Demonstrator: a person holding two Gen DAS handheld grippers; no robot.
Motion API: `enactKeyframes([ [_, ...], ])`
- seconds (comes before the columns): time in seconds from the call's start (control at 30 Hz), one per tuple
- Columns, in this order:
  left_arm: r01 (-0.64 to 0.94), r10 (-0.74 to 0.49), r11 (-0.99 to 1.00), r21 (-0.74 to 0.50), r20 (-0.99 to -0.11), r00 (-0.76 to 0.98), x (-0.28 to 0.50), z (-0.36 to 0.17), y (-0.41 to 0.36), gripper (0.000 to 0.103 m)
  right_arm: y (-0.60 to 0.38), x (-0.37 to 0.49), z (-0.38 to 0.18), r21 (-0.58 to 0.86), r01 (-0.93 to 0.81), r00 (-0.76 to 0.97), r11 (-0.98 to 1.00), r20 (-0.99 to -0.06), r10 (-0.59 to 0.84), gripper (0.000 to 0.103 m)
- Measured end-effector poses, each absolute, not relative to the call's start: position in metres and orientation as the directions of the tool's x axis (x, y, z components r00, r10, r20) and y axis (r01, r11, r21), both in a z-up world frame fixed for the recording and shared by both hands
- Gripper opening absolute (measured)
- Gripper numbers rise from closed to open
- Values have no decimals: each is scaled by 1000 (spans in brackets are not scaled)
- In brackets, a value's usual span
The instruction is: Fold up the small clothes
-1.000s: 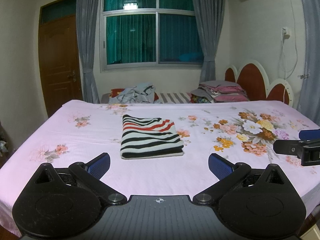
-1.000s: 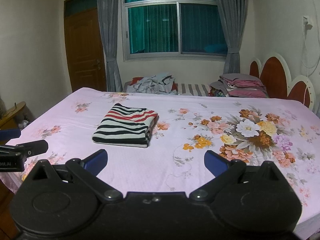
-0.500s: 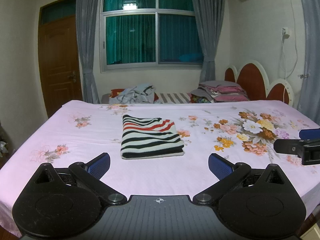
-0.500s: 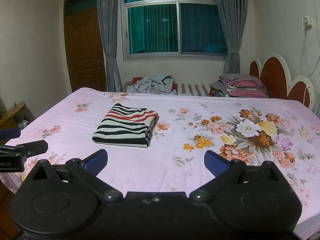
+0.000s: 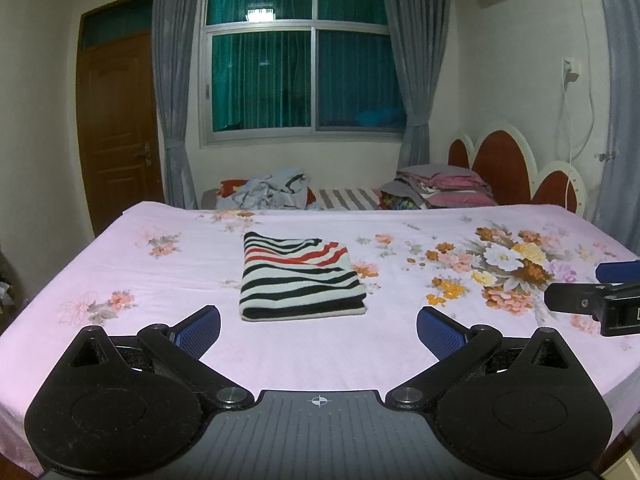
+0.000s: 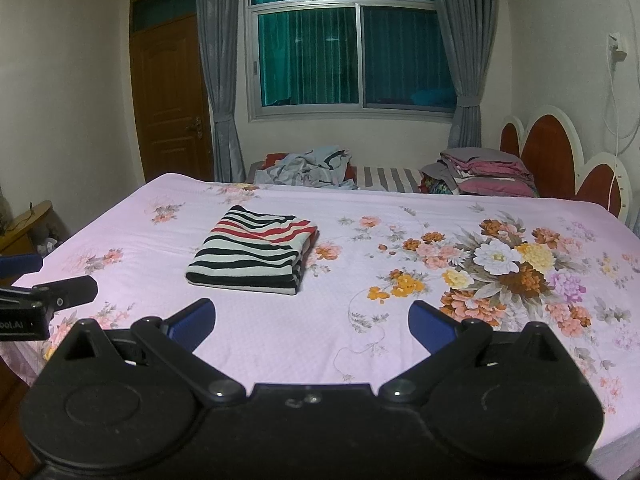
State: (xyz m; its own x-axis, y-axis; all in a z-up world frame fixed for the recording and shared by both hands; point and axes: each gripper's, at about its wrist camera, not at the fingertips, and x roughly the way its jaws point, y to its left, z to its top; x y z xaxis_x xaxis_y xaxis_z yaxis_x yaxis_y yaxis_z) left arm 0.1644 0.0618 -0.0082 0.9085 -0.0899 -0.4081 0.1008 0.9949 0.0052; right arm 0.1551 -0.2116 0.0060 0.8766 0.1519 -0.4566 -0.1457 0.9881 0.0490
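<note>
A folded striped garment [image 5: 301, 278], banded in black, white and red, lies flat on the bed [image 5: 160, 280] with its pink flowered sheet. In the left wrist view it sits at 12 o'clock from the left hand-held gripper [image 5: 318, 326], well apart from the blue fingertips [image 5: 198, 326]. That gripper stands wide and holds nothing. The right hand-held gripper [image 6: 312, 320] is likewise spread wide and empty, with the garment [image 6: 256, 254] at about 11 o'clock from it. Each gripper shows at the edge of the other's view: the right one at 3 o'clock, the left one at 9 o'clock. Beyond the far edge of the bed sit a heap of loose clothes [image 5: 268, 192] and a stack of folded bedding [image 5: 444, 188].
</note>
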Motion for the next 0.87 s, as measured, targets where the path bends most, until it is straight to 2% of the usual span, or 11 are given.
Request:
enactKeyframes([
  [0.87, 73, -73, 997, -17, -427, 901, 167, -14, 65, 103, -211, 156, 5, 45, -158, 874, 986, -459, 161, 103],
])
